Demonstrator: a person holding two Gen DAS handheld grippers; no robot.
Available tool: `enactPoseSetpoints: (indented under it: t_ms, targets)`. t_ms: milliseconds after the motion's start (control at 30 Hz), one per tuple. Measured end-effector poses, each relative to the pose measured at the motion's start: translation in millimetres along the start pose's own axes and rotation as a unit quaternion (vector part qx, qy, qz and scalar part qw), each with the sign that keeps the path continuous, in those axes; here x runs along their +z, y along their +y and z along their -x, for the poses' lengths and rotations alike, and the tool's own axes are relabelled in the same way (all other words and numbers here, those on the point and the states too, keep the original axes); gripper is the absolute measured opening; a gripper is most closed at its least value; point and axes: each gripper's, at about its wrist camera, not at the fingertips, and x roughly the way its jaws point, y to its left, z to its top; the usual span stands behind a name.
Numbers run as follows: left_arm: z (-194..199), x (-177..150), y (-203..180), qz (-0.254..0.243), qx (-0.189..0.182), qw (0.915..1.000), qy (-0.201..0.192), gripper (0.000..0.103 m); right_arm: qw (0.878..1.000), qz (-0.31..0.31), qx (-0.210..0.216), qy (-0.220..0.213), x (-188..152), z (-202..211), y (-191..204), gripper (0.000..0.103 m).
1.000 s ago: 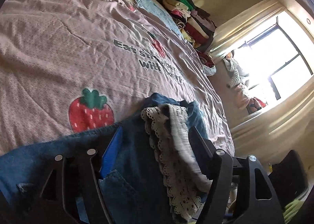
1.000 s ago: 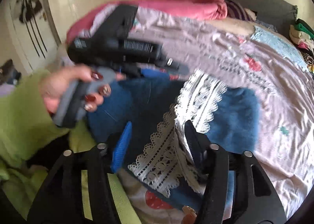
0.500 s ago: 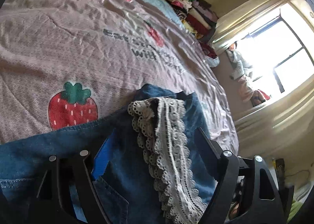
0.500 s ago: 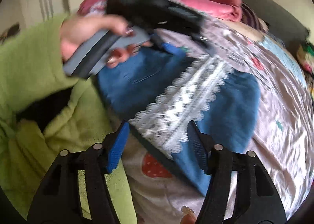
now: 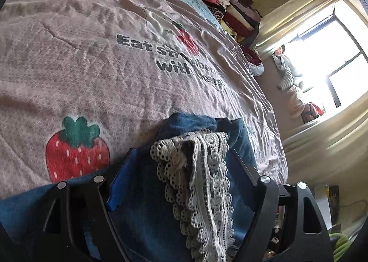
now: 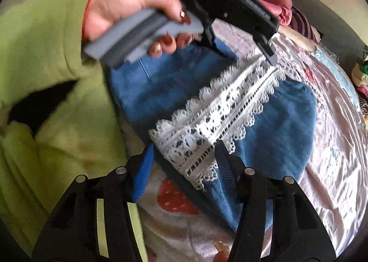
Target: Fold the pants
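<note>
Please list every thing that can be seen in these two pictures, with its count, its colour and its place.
denim pants: one, blue, on the bedspread between both grippers
lace trim: one band, white, across the pants
bedspread: one, pink with red strawberries and dark lettering, covering the bed
stacked clothes: one pile, mixed colours, far side of the bed by the wall
pink blanket: one, bunched at the bed's head
window: one, bright, with pale curtains, right
left gripper: black, blue pads, open over the pants
right gripper: black, blue pads, open
left hand: holds the grey handle, green sleeve
</note>
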Motion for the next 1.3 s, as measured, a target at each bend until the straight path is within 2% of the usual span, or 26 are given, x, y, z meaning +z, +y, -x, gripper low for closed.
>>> enactPoseSetpoints:
  t_ms: [33, 67, 167, 233, 300, 367, 467, 567, 700, 800, 933, 1033, 1067, 1167, 1300]
  targets:
    - [0, 0, 0, 0.0, 0.001, 1.0, -0.001, 0.062, 1.0, 0.009, -0.006, 0.003, 0, -3, 4, 0.046]
    - [-1, 1, -1, -0.001, -0.003, 1.0, 0.0, 0.049, 1.0, 0.016, -0.011, 0.003, 1, -4, 6, 0.046]
    - [-5, 2, 0, 0.003, -0.01, 0.9999, 0.001, 0.035, 1.0, 0.011, -0.008, 0.004, 3, -5, 5, 0.043]
    - [-5, 1, -3, -0.003, -0.008, 1.0, -0.003, 0.027, 1.0, -0.014, 0.011, -0.004, 3, -1, -4, 0.026]
    - [-1, 1, -4, -0.004, -0.014, 0.9999, -0.009, 0.024, 0.998, -0.052, 0.043, -0.012, 4, 2, -16, 0.015]
    - [7, 2, -7, -0.005, -0.024, 0.9995, -0.019, 0.022, 0.993, -0.09, 0.076, -0.03, 3, 9, -27, 0.013]
    - [24, -1, -14, -0.018, -0.03, 0.9987, -0.037, 0.021, 0.987, -0.104, 0.109, -0.053, 6, 20, -28, 0.013]
    - [36, -4, -15, -0.024, -0.015, 0.9983, -0.051, 0.021, 0.988, -0.087, 0.117, -0.058, 14, 20, -21, 0.013]
    - [37, -3, -2, -0.012, 0.007, 0.9985, -0.054, 0.021, 0.992, -0.064, 0.101, -0.027, 16, 3, -12, 0.014]
    - [29, -5, 10, -0.004, 0.024, 0.9988, -0.042, 0.025, 0.992, -0.064, 0.106, -0.02, 15, -2, -7, 0.023]
    - [25, -7, 17, -0.003, 0.037, 0.9984, -0.043, 0.04, 0.991, -0.063, 0.116, -0.021, 16, 3, -9, 0.032]
    - [32, -10, 15, -0.007, 0.045, 0.9975, -0.053, 0.05, 0.982, -0.088, 0.159, -0.046, 16, 21, -18, 0.04]
    - [35, -11, 12, -0.009, 0.048, 0.9972, -0.057, 0.058, 0.979, -0.103, 0.162, -0.064, 14, 32, -27, 0.042]
    - [53, -18, -1, -0.031, 0.042, 0.9958, -0.075, 0.066, 0.977, -0.141, 0.137, -0.087, 3, 53, -46, 0.045]
    - [73, -41, -33, -0.086, 0.05, 0.9915, -0.084, 0.076, 0.977, -0.174, 0.091, -0.078, -14, 60, -71, 0.045]
